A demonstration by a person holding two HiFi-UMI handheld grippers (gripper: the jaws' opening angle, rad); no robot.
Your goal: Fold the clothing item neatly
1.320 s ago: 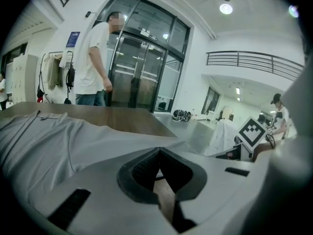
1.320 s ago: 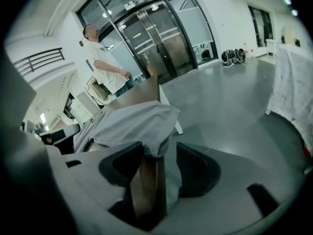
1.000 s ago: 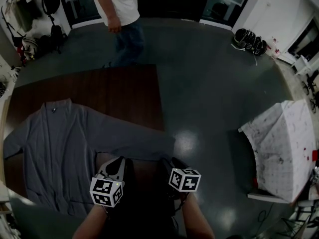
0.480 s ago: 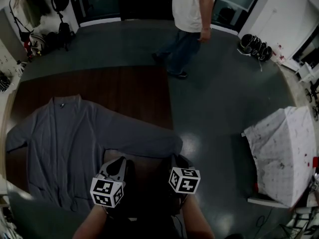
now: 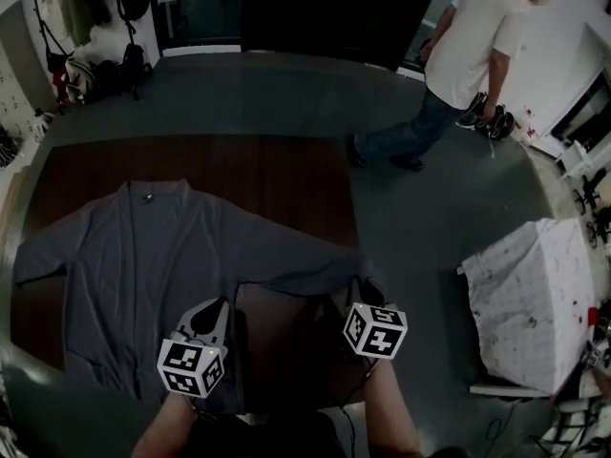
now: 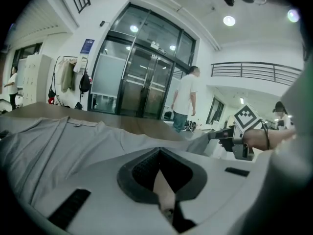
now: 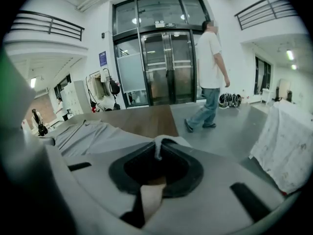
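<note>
Slippage is your risk: with your right gripper (image 5: 360, 290) clenched on the sleeve cuff (image 7: 157, 148) and your left gripper (image 5: 221, 305) pinching the cardigan (image 5: 143, 265) spread on the table (image 5: 267, 175), uneven lifting could drag its body askew.

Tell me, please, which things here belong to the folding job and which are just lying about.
Job: cardigan, table, left gripper, right gripper (just closed on the cardigan).
Lying about: white cloth, shoes, hanging bags, passer-by.
</note>
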